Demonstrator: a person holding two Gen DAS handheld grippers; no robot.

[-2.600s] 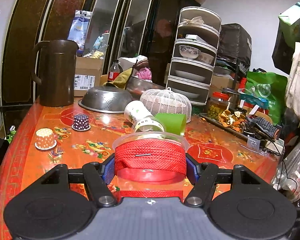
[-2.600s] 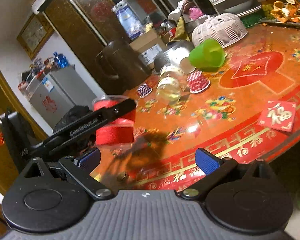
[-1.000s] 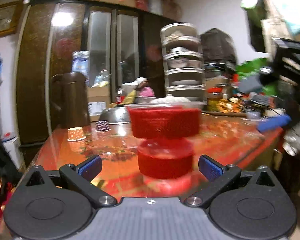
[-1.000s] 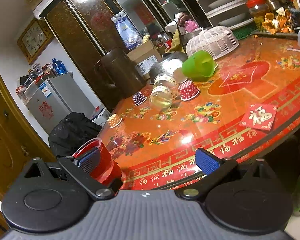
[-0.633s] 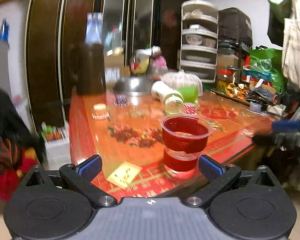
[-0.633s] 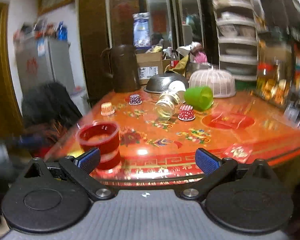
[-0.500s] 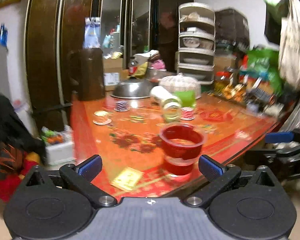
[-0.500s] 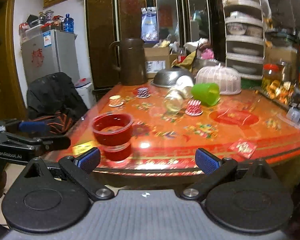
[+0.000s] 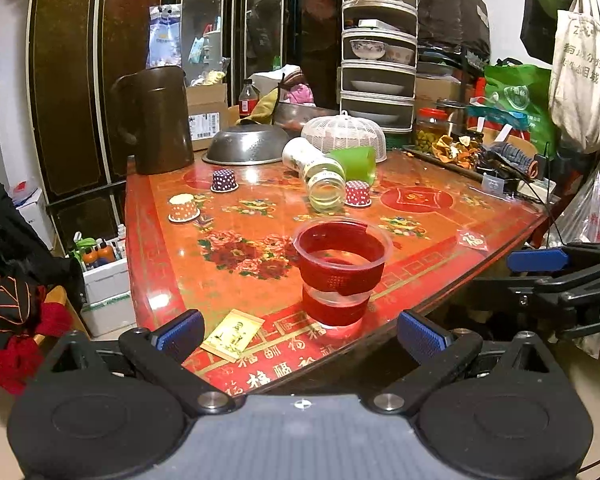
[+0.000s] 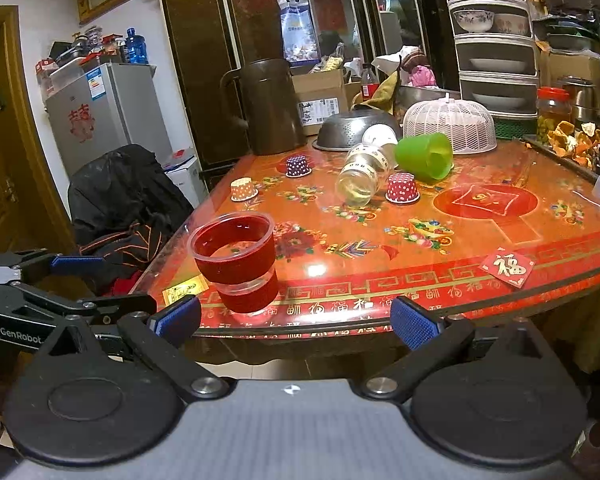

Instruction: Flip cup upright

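A clear plastic cup with red bands stands upright, mouth up, near the front edge of the red patterned table. It also shows in the right wrist view. My left gripper is open and empty, drawn back off the table edge in front of the cup. My right gripper is open and empty, off the table edge to the right of the cup. Each gripper shows at the edge of the other's view.
A glass jar and a green cup lie on their sides mid-table. Small paper cups stand upside down. A dark jug, metal colander and mesh food cover stand behind. A red sticker lies near the edge.
The left gripper held the cup, set it upright on the table, opened and drew back. Both grippers have pulled away from the table edge.
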